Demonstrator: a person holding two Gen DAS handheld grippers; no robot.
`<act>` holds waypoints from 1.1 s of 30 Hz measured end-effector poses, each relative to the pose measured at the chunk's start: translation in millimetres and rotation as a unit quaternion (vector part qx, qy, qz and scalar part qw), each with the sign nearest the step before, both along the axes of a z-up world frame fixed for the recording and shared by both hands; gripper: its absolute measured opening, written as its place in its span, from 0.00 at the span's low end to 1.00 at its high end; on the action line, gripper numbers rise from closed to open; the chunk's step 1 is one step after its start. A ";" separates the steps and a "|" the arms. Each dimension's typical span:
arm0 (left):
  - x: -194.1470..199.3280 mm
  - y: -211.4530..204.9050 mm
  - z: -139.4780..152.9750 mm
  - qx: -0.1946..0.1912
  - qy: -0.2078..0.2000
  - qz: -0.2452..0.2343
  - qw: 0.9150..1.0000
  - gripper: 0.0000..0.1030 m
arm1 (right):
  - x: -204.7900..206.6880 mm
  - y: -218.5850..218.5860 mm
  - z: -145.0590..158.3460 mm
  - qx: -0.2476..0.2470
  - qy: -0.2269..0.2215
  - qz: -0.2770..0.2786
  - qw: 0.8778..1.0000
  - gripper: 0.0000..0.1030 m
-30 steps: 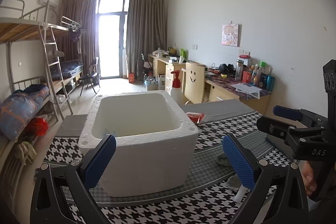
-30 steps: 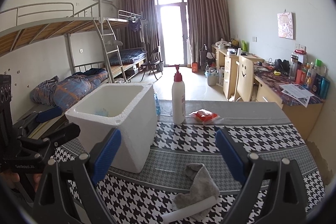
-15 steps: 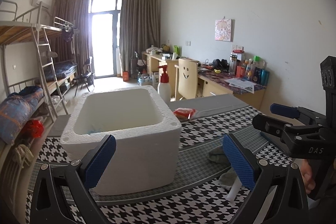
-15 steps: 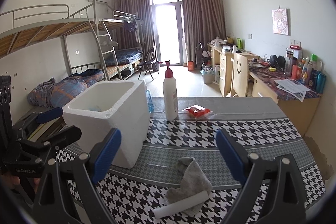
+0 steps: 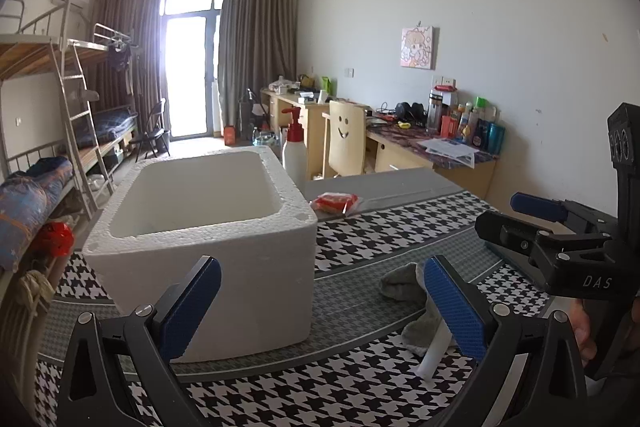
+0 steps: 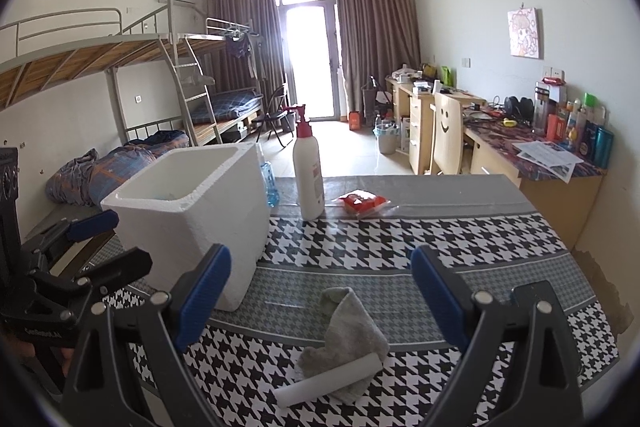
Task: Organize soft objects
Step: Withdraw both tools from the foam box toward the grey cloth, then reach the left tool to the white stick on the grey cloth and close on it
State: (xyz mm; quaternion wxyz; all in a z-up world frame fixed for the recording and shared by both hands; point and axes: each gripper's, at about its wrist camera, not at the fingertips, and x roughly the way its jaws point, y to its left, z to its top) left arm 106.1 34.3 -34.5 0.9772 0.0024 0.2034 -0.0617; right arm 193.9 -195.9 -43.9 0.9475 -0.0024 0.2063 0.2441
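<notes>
A grey cloth (image 6: pixel 348 331) lies crumpled on the houndstooth tablecloth, with a white roll (image 6: pixel 332 379) resting across its near edge. My right gripper (image 6: pixel 320 303) is open above it, nothing between its blue pads. A white foam box (image 5: pixel 200 227) stands open-topped to the left of the cloth (image 5: pixel 404 283). Open and holding nothing, my left gripper (image 5: pixel 320 311) hovers in front of the box's near right corner. Each gripper shows in the other's view: the right gripper (image 5: pixel 512 217) at the right, the left gripper (image 6: pixel 116 241) at the left.
A white pump bottle (image 6: pixel 308 171) with a red top and a red packet (image 6: pixel 362 203) sit at the table's far side, behind the foam box (image 6: pixel 192 215). A blue-tinted water bottle (image 6: pixel 270 183) stands behind the box. Bunk beds are left, desks right.
Both grippers have shifted a little, staying open. In the left view the box has slid left and the cloth has come more into sight. In the right view the cloth sits more central.
</notes>
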 end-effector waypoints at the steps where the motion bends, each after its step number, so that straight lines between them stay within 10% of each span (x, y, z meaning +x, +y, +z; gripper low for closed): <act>1: 0.6 -0.8 -0.6 0.000 0.001 -0.002 1.000 0.99 | 0.4 -1.0 -0.9 0.000 0.001 -0.001 1.000 0.91; 33: 10.0 -34.8 -32.7 0.019 0.040 -0.066 0.997 0.99 | 5.5 -29.7 -24.2 -0.009 0.038 -0.043 0.998 0.91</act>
